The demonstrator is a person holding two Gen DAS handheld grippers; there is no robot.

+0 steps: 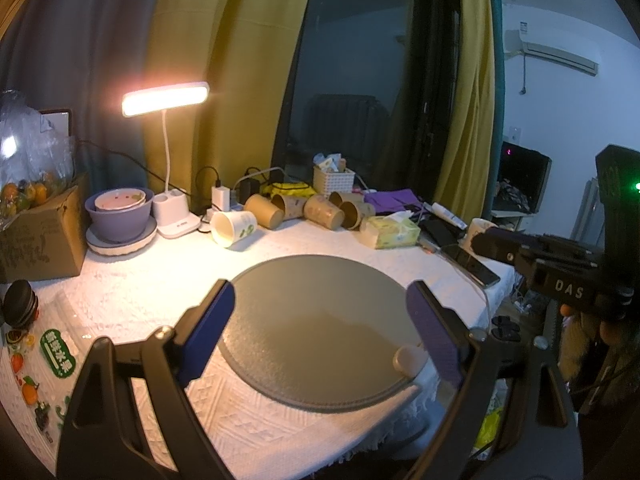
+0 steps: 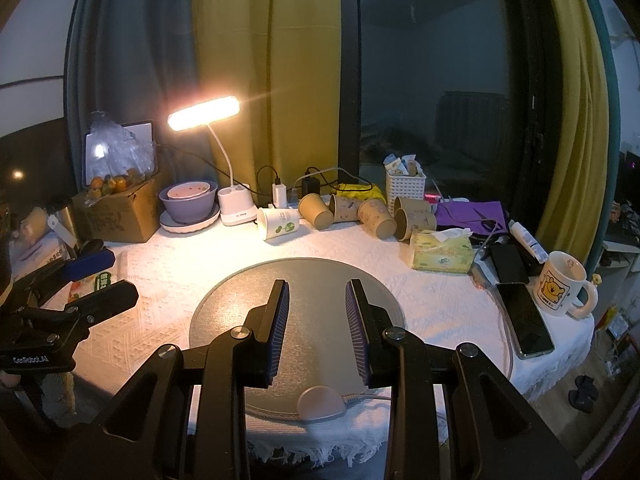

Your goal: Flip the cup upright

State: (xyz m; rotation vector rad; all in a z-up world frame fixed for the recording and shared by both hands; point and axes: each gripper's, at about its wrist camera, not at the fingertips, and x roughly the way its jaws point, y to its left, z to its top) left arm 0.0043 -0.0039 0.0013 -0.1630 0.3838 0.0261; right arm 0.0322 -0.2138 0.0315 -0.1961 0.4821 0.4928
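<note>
A white paper cup with green print (image 1: 233,228) lies on its side at the back of the table, near the lamp base; it also shows in the right wrist view (image 2: 280,227). Several brown paper cups (image 1: 320,210) lie on their sides to its right, also in the right wrist view (image 2: 360,212). My left gripper (image 1: 320,320) is open and empty above the round grey mat (image 1: 320,340). My right gripper (image 2: 317,316) is open and empty over the same mat (image 2: 240,300). Both are well short of the cups.
A lit desk lamp (image 2: 236,208), stacked purple bowls (image 2: 188,200), a cardboard box of fruit (image 2: 116,204), a tissue pack (image 2: 440,254), a white basket (image 2: 405,184), a phone (image 2: 524,316) and an upright printed mug (image 2: 564,284) ring the table. A small pink disc (image 2: 320,402) lies on the mat's near edge.
</note>
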